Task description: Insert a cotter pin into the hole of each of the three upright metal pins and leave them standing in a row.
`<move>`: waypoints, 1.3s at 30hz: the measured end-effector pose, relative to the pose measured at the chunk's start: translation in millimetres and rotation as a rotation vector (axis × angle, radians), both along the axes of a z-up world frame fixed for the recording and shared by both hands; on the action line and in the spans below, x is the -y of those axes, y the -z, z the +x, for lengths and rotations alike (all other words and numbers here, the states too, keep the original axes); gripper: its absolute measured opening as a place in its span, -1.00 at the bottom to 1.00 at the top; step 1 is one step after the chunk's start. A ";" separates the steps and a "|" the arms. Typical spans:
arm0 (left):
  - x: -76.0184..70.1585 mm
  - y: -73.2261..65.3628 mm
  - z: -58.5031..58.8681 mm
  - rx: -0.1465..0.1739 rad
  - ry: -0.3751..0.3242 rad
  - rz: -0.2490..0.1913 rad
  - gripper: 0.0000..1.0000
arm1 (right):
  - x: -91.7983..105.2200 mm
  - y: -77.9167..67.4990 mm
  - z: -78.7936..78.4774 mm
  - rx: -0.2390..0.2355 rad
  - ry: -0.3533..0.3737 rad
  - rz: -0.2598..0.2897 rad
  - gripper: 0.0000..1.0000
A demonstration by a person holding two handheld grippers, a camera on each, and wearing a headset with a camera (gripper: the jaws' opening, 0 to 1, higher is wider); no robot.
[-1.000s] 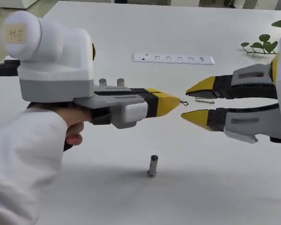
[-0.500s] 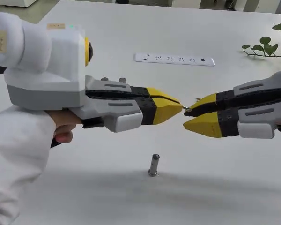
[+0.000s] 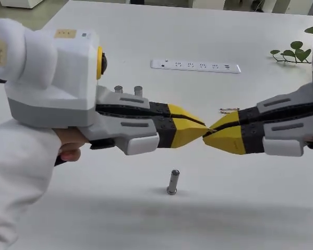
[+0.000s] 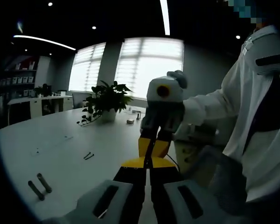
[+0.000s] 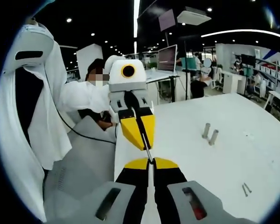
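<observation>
My left gripper [image 3: 202, 129] and my right gripper [image 3: 212, 132] meet tip to tip above the white table [image 3: 261, 203]. Both are shut on one thin cotter pin [image 5: 148, 154], which bridges the two yellow noses. In the right gripper view the left gripper [image 5: 143, 145] points straight at my right gripper [image 5: 151, 162]. One metal pin [image 3: 172, 182] stands upright on the table below the tips. Two more metal pins [image 3: 118, 89] [image 3: 138, 91] stand side by side behind the left gripper. Loose cotter pins [image 3: 228, 110] lie on the table beyond the right gripper.
A white power strip [image 3: 195, 65] lies farther back. A leafy plant [image 3: 295, 51] sits at the table's far right edge. A person's white sleeve [image 3: 15, 177] covers the lower left.
The right gripper moved left to the left gripper's tip and went from open to shut on the cotter pin sticking out of it. The left gripper kept hold of the pin.
</observation>
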State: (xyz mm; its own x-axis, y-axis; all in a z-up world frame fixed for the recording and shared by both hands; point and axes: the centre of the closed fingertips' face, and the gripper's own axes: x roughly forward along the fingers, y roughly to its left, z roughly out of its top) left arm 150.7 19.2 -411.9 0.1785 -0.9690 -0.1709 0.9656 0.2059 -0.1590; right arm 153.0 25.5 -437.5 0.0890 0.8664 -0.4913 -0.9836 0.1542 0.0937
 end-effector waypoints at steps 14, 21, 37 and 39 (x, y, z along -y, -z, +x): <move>2.4 18.8 -16.6 0.093 0.090 0.096 -1.00 | 1.0 6.3 -18.2 0.001 -0.079 -0.070 -1.00; -0.8 25.7 -12.4 0.119 0.082 0.119 -1.00 | 0.6 11.9 -18.8 -0.007 -0.071 -0.084 -1.00; -17.8 84.6 7.3 0.066 0.036 0.295 -0.64 | 13.9 62.7 -10.8 0.022 0.007 -0.148 -1.00; -17.9 93.0 7.4 0.028 0.039 0.303 -0.58 | 14.6 71.4 -8.7 0.017 0.019 -0.153 -1.00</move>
